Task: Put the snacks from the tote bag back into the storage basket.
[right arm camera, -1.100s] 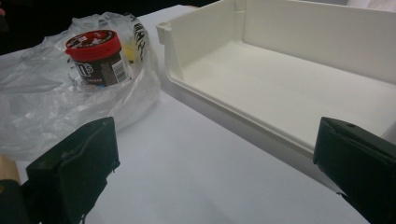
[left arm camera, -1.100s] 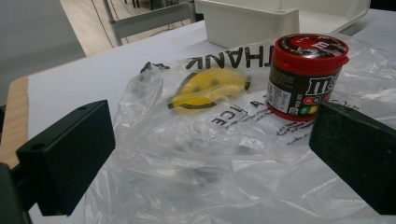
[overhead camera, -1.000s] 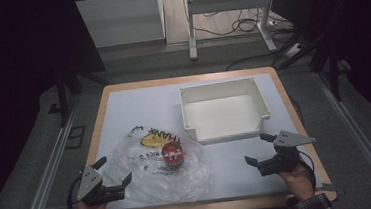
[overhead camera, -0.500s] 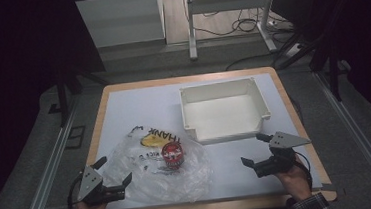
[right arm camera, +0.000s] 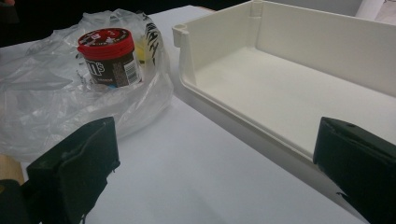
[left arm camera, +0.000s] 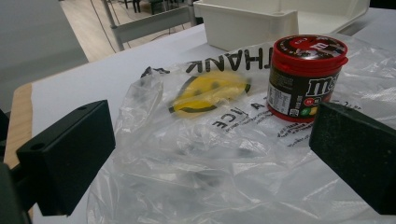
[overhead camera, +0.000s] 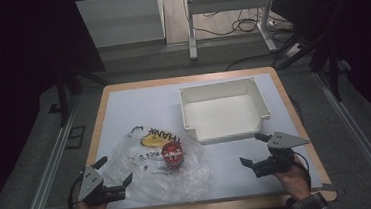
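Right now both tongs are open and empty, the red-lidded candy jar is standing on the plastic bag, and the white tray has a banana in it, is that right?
Not quite: the white tray holds nothing, as the high view and the right gripper view show. The rest stands: the left tongs and right tongs are open and empty, and the red-lidded candy jar stands upright on the plastic bag.

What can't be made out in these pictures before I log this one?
- Candy jar: small label print is blurred in the left gripper view; its far side is turned away.
- Plastic bag: lettering is partly lost in folds in the high view.
- White bin: cut off by the right gripper view's edge.
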Demonstrator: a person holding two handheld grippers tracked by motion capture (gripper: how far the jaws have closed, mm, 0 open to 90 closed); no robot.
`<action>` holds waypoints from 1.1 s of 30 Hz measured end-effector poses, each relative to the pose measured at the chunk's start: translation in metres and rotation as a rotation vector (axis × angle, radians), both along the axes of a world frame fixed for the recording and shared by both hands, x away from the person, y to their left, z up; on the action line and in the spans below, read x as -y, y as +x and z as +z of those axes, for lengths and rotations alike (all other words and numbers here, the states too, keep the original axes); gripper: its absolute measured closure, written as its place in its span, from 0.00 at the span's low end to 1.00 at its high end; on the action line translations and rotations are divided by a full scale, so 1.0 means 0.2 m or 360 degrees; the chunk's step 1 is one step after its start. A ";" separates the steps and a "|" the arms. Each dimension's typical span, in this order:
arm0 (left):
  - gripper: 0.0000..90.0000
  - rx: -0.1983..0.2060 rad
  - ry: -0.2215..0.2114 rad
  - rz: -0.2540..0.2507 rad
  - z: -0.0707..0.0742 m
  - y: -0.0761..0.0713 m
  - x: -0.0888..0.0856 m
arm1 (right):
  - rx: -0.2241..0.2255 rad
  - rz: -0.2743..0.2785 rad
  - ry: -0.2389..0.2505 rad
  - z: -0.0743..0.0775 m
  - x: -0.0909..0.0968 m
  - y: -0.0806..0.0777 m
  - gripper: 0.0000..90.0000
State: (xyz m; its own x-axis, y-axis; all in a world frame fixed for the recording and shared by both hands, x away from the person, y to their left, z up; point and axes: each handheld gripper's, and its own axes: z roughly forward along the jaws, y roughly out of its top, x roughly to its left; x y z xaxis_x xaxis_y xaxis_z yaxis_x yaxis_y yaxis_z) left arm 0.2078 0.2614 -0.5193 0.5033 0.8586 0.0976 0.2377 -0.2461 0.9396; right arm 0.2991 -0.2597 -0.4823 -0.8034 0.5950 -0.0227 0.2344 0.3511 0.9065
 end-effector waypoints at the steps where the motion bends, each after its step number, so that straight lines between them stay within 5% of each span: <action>1: 0.00 0.0000 0.0000 0.0000 0.00 0.00 0.00 | 0.0000 0.0000 0.0000 0.00 0.00 0.00 0.01; 33: 0.00 -0.0004 0.0019 0.0000 0.00 0.00 0.00 | 0.0003 0.0089 -0.0031 -0.01 -0.09 0.02 0.01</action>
